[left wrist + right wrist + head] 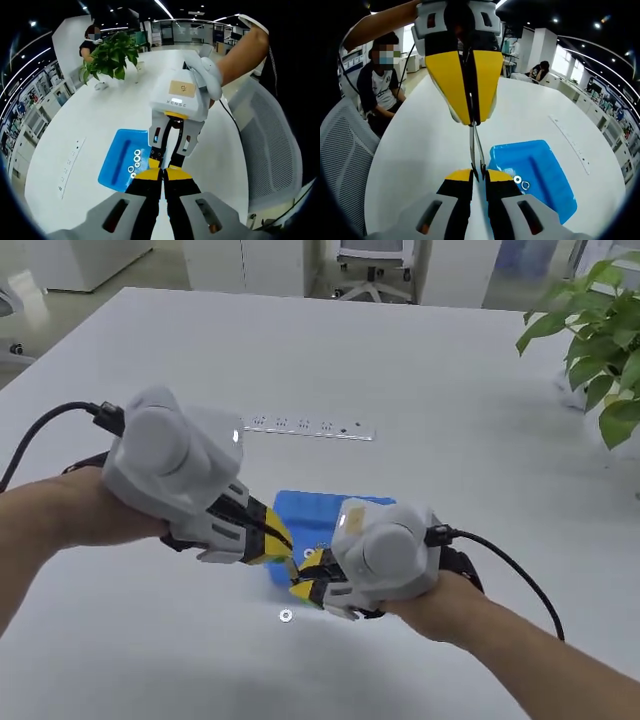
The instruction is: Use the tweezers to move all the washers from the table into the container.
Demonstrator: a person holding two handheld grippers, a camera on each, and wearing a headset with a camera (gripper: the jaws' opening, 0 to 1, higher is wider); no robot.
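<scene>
A pair of thin metal tweezers [476, 150] runs between my two grippers, which face each other tip to tip. My left gripper [471, 120] is shut on the joined end. The right gripper [479, 179] is closed around the two legs near their tips. Whether the tips hold a washer is hidden. In the head view the left gripper [280, 540] and right gripper [305, 588] meet at the near edge of the blue container [300, 512]. Several washers [135, 161] lie inside the container [117, 165]. One washer [286, 615] lies on the white table just in front of the grippers.
A white power strip [305, 428] lies on the table beyond the container. A potted plant [600, 350] stands at the far right. A mesh office chair [272, 145] stands beside the table, and a person [382, 75] sits nearby.
</scene>
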